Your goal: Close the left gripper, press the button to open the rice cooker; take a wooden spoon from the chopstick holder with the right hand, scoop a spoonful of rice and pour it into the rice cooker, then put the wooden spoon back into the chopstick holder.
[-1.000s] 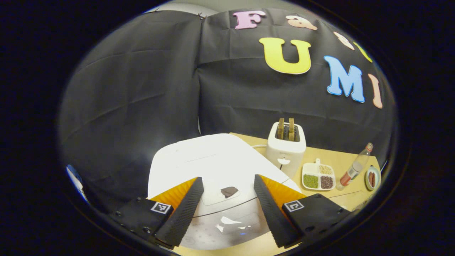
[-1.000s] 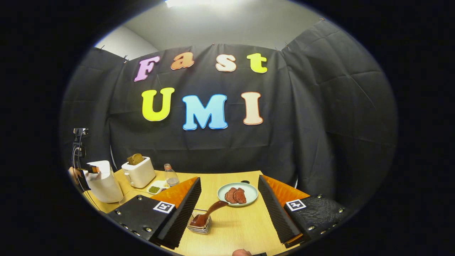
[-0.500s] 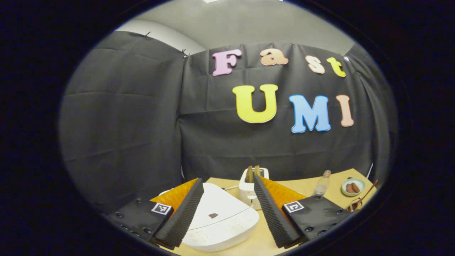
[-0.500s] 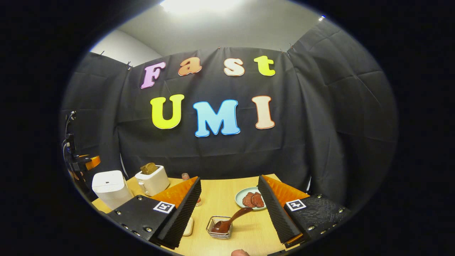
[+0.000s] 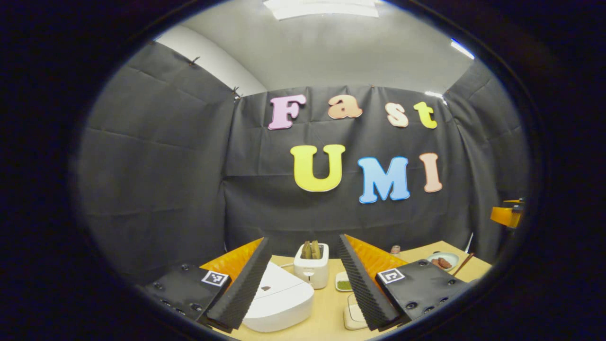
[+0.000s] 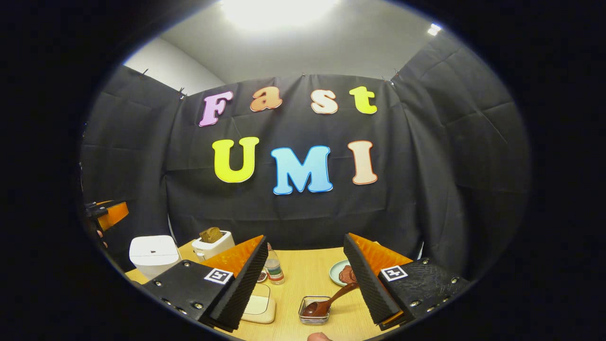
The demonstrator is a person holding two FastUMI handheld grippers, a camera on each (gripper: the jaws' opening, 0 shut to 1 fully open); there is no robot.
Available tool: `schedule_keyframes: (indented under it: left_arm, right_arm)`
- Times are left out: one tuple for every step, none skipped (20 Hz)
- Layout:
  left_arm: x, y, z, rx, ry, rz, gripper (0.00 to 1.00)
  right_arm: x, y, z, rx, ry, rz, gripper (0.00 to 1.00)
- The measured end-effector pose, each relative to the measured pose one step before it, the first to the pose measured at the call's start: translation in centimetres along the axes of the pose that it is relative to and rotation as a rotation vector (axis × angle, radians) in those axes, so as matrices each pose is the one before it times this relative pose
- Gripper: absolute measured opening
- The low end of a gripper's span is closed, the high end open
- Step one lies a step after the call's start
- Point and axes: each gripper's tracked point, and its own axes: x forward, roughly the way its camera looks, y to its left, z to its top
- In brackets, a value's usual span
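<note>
Item: left claw (image 5: pixel 303 289) and right claw (image 6: pixel 305 284), both apart, pulling back from rice cooker (image 5: pixel 279 298); lid closed, task appearing finished.

One rice cooker (image 5: pixel 279 300), one toaster (image 5: pixel 311 271), one bottle (image 6: pixel 273 268), one wooden spoon (image 6: pixel 326 303), two plates (image 6: pixel 340 273).

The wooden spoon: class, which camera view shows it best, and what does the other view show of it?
The right gripper view: the wooden spoon lies whole, bowl down in the chopstick holder, handle slanting up to the right. In the left gripper view only a thin stretch of its handle shows, far right.
</note>
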Motion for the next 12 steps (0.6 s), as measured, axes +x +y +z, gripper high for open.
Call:
schedule_keyframes:
  left_arm:
    - [-0.489,-0.254,-0.175,0.002,-0.00467,-0.01341,0.99]
    - [-0.525,-0.509,-0.128,0.00251,-0.00038,-0.014,0.98]
    - [-0.434,-0.121,-0.151,0.00489,0.00196,-0.00304,0.99]
    - [-0.356,-0.163,0.024,0.0069,-0.00798,-0.00264,0.98]
    - [-0.222,-0.201,0.182,0.00265,-0.00848,-0.00444,0.98]
    - [-0.18,-0.367,0.044,-0.00564,-0.003,-0.00999,0.98]
    - [-0.123,-0.375,-0.144,-0.00806,-0.00092,-0.0076,0.98]
    - [-0.001,-0.243,-0.089,-0.0058,0.00021,-0.00596,0.98]
    - [-0.064,0.065,0.002,-0.00445,-0.00306,-0.00069,0.98]
    - [0.101,-0.093,0.254,-0.00321,-0.00429,-0.00221,0.98]
    - [0.128,0.059,0.056,-0.00522,-0.00458,-0.00093,0.98]
    - [0.088,-0.16,-0.025,-0.00248,0.00714,-0.00911,0.98]
  right_arm:
    - [-0.142,0.52,-0.058,-0.00152,-0.00601,0.00133,0.98]
    - [-0.109,0.545,-0.118,-0.00263,-0.00144,0.00812,0.98]
    - [-0.156,0.572,0.018,-0.00089,-0.00837,0.00431,0.98]
    - [-0.133,0.389,0.089,-0.00118,-0.00791,0.00329,0.98]
    - [-0.01,0.502,0.172,-0.00099,-0.01277,0.00505,0.98]
    - [0.071,0.529,0.032,-0.00512,-0.00589,0.00213,0.98]
    - [0.01,0.242,0.076,-0.00703,-0.00721,-0.00122,0.98]
    - [0.031,0.177,0.037,-0.00677,-0.00451,-0.00248,0.98]
    - [0.061,0.344,0.118,-0.00331,-0.00422,0.00478,0.98]
    - [0.073,0.534,0.015,0.0,0.00038,0.00812,0.98]
    - [0.098,0.386,-0.005,-0.00097,0.0021,0.00844,0.98]
    - [0.148,0.259,0.123,0.00104,-0.00379,0.00592,0.98]
